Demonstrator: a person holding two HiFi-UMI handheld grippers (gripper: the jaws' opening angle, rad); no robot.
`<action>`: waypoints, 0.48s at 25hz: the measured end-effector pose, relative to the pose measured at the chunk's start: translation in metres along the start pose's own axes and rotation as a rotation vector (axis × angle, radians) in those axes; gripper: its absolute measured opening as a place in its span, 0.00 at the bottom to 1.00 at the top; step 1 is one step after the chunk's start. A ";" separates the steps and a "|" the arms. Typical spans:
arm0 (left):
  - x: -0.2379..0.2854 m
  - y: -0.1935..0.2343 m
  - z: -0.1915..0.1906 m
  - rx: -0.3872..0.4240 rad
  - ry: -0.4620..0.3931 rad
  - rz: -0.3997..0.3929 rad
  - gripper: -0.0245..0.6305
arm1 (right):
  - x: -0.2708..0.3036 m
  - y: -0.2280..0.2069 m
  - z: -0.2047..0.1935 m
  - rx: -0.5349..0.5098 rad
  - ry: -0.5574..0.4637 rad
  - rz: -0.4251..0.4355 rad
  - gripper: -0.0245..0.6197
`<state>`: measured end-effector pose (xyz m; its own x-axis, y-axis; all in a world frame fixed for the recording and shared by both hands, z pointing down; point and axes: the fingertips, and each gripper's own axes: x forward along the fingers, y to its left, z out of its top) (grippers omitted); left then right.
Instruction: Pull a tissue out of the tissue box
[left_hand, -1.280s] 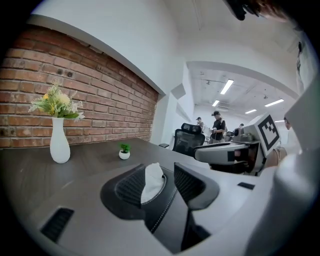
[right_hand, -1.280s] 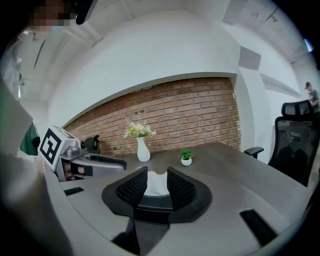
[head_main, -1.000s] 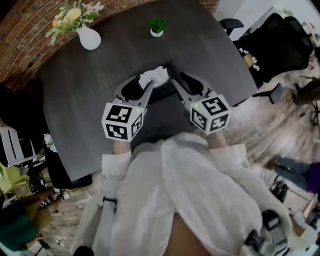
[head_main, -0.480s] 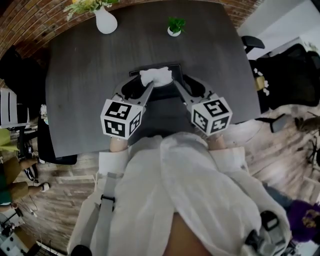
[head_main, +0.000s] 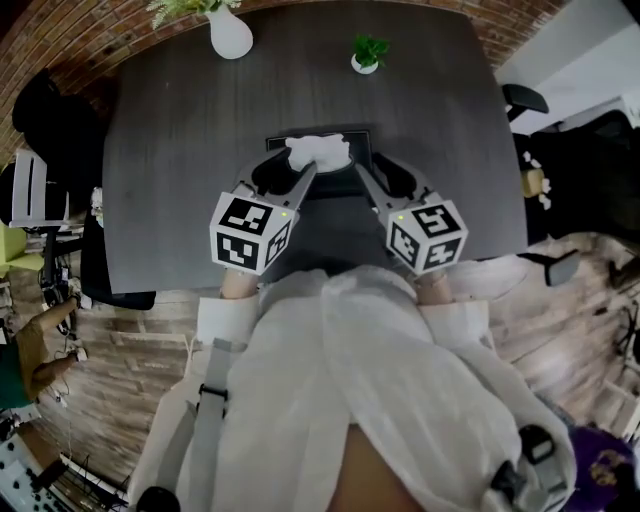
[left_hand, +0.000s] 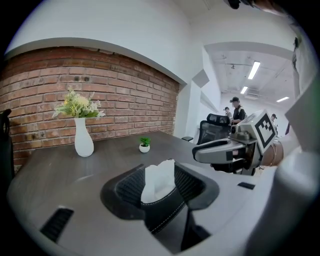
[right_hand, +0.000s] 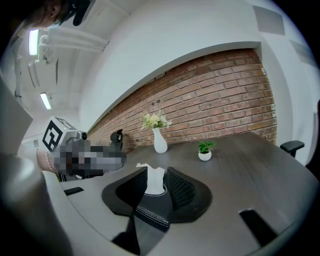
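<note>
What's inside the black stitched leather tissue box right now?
One crumpled white tissue pokes up from the top of the black leather box; anything deeper is hidden by its walls.

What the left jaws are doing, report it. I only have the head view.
Observer: On the left gripper the jaws stand apart, with the tissue upright between them.
Operator: Now the right one.
Observer: On the right gripper the jaws are also apart, either side of the same tissue. I can't tell whether the pads touch it.
Operator: Describe the box.
Observer: The box is black, with pale stitching along its top edge.
</note>
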<state>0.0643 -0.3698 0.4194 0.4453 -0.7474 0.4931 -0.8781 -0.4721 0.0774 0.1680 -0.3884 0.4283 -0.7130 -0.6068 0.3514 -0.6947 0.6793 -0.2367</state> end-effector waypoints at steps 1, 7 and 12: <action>0.000 0.001 0.000 0.006 0.003 0.002 0.29 | 0.001 0.000 -0.002 0.005 0.003 0.003 0.22; 0.004 0.006 0.001 0.035 0.032 -0.010 0.29 | 0.007 -0.002 -0.013 0.023 0.020 0.004 0.22; 0.016 0.013 -0.001 0.103 0.083 -0.031 0.29 | 0.011 -0.010 -0.024 0.033 0.048 -0.018 0.22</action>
<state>0.0600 -0.3873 0.4291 0.4522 -0.6926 0.5619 -0.8398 -0.5428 0.0068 0.1694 -0.3915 0.4565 -0.6957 -0.5977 0.3984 -0.7105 0.6542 -0.2593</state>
